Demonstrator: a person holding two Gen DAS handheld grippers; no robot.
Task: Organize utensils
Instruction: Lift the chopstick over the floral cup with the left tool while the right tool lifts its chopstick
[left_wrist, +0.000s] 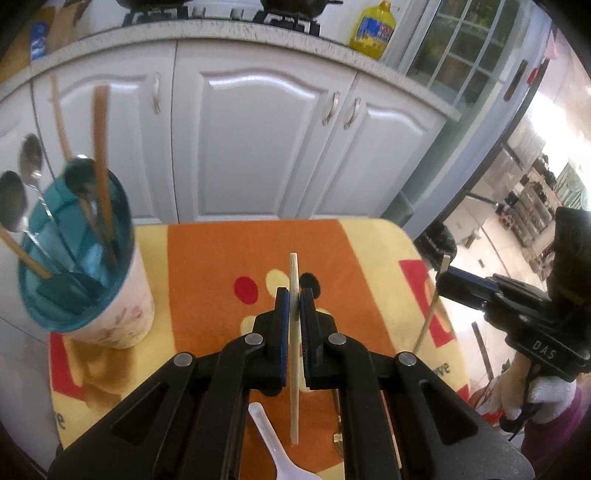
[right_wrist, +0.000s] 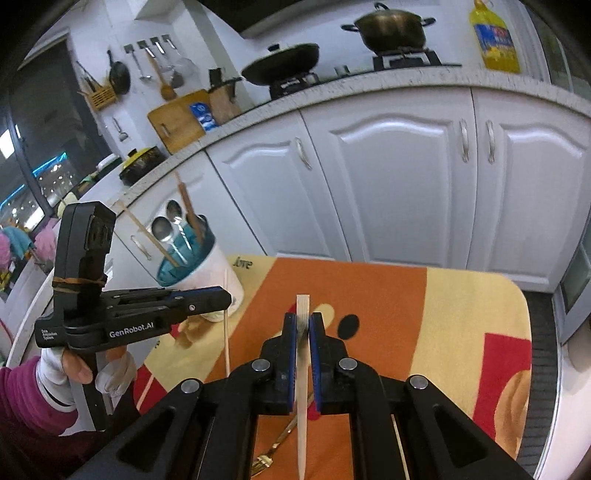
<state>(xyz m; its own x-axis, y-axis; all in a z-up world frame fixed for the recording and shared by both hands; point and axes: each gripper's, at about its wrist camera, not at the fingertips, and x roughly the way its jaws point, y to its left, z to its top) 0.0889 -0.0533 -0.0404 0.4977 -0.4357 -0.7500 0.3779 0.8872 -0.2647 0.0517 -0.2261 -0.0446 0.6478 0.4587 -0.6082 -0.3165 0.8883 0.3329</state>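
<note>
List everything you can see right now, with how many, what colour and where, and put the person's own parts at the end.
utensil holder: one, white with teal insert, left on the table, holding metal spoons and wooden sticks
table mat: one, orange, yellow and red, covering the table
chopsticks: two, pale; one chopstick in the left gripper, the other chopstick in the right gripper
plastic spoon: one, white, near edge of the mat
fork: one, gold, on the mat below the right gripper
oil bottle: one, yellow, on the counter
pots: two, dark, on the stove
cabinets: white, behind the table
left gripper: black, shut
right gripper: black, shut
gloved hand: white glove, magenta sleeve
</note>
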